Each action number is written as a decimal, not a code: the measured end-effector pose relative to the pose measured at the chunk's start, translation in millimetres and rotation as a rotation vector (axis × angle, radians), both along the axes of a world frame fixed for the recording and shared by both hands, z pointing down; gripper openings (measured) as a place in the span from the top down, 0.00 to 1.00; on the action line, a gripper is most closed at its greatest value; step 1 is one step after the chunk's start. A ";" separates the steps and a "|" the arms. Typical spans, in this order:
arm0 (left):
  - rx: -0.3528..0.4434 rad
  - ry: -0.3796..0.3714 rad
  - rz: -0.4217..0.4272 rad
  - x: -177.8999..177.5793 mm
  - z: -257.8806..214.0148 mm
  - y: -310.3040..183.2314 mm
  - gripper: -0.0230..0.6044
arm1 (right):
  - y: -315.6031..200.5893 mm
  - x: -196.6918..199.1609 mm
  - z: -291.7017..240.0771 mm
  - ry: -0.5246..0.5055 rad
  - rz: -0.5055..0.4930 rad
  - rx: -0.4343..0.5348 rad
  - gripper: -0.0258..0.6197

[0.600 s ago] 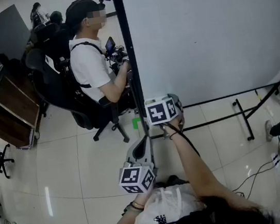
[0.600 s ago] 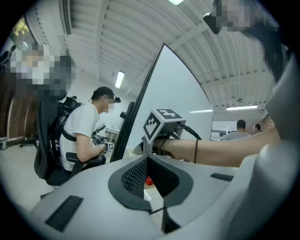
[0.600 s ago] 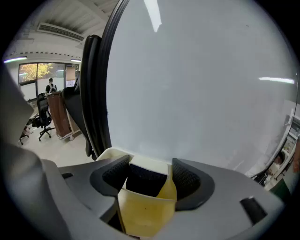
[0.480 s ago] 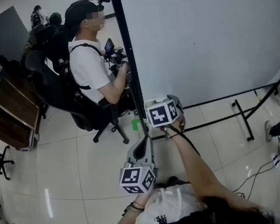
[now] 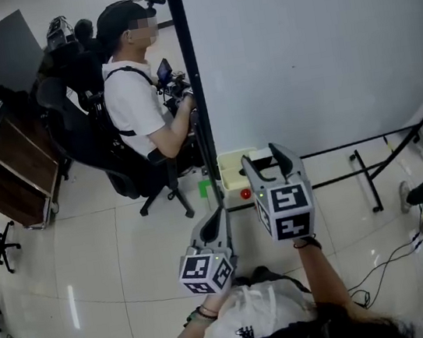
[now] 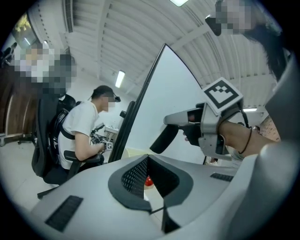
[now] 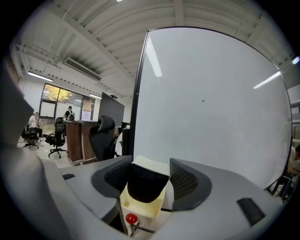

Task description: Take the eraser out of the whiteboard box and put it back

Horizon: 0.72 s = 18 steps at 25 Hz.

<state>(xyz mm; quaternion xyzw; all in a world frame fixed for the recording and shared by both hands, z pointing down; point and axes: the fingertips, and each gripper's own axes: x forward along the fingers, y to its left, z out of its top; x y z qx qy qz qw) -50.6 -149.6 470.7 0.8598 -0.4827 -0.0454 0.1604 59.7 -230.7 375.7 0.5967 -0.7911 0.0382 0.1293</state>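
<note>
My right gripper (image 5: 261, 155) is shut on the eraser (image 7: 146, 182), a black felt block with a cream top that fills the gap between both pads. It hangs just above and in front of the cream whiteboard box (image 7: 139, 209), which is fixed at the lower left corner of the whiteboard (image 5: 311, 47); a red knob (image 7: 131, 219) sits below the box. In the head view the box (image 5: 231, 166) lies just left of the jaws. The left gripper view shows the eraser (image 6: 163, 139) sticking out of the right gripper. My left gripper (image 5: 219, 212) is lower, level, shut and holds nothing.
A person (image 5: 135, 97) sits on an office chair to the left of the whiteboard's black frame (image 5: 190, 89). The board's stand feet (image 5: 371, 180) run across the floor at right. Cables (image 5: 393, 253) lie at lower right, a wooden desk (image 5: 3, 168) at far left.
My right gripper has drawn back from the box toward me, with the eraser between its jaws. The left gripper has stayed where it was.
</note>
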 end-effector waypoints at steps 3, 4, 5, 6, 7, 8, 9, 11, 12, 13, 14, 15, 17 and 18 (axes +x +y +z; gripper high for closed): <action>0.008 0.011 0.015 3.7 -2.8 0.9 0.99 | 26.1 3.4 15.5 0.008 -0.002 -0.024 0.54; 0.006 0.000 0.025 6.2 -2.5 1.1 0.99 | 30.2 4.4 22.4 0.012 0.002 -0.035 0.54; 0.003 -0.020 0.039 9.6 -1.6 1.3 0.99 | 32.2 4.6 28.1 0.016 0.005 -0.046 0.54; 0.003 -0.043 0.052 13.2 -0.9 1.8 0.99 | 33.0 3.5 31.5 0.016 0.005 -0.056 0.54; 0.010 -0.062 0.060 16.4 -1.2 2.4 0.99 | 33.4 1.7 32.7 0.010 0.001 -0.062 0.54; 0.024 -0.070 0.062 18.9 -2.9 2.8 0.99 | 33.5 0.6 33.5 0.004 -0.002 -0.064 0.54; 0.041 -0.068 0.062 20.7 -5.5 2.7 0.99 | 33.3 0.8 34.3 0.003 -0.003 -0.063 0.54; 0.062 -0.056 0.058 22.4 -9.4 0.6 0.99 | 32.3 0.6 31.5 -0.002 -0.003 -0.058 0.54; 0.061 -0.053 0.056 22.6 -9.2 -0.6 0.99 | 31.3 0.4 29.3 -0.005 -0.003 -0.055 0.54; 0.052 -0.051 0.056 22.7 -7.5 -1.5 0.99 | 30.0 1.2 29.1 -0.002 -0.001 -0.051 0.54; 0.040 -0.048 0.057 22.5 -5.0 -2.0 0.99 | 28.8 2.5 30.4 0.003 0.000 -0.050 0.54; 0.028 -0.046 0.056 22.0 -2.5 -2.5 0.99 | 27.8 3.7 32.4 0.008 0.001 -0.050 0.54; 0.014 -0.042 0.045 19.3 0.8 -4.1 0.99 | 26.4 5.2 35.4 0.013 0.002 -0.051 0.54; 0.010 -0.040 0.037 17.6 1.6 -5.3 0.99 | 25.9 4.5 35.0 0.010 0.001 -0.051 0.54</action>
